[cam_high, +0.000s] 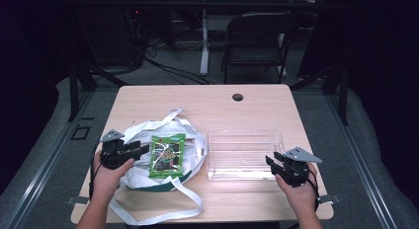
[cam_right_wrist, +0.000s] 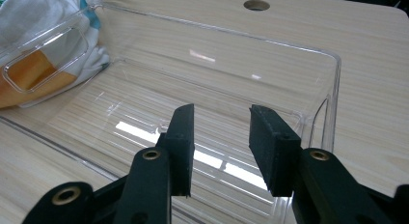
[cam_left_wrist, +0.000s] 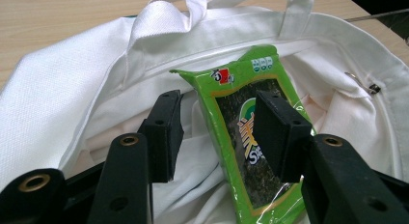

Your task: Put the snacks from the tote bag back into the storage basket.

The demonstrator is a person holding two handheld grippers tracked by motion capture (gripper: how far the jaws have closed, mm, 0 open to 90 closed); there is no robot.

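– Light? 
– Overhead, on the bench [cam_high: 257,110] only; rm around it nearly black, edges purplish.
– Glare? 
– White streaks on the clear tray [cam_right_wrist: 318,89] floor. Pics soft, low-res; tool bases blur up close.

Green snack packet [cam_high: 167,155] w/ dark window, lying flat on white cloth bag [cam_high: 140,178], left half of bench; clear plastic bin [cam_high: 244,154] just right, upright.

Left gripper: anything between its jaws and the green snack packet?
Nothing; in the left gripper view the left gripper has open jaws straddling the green snack packet.
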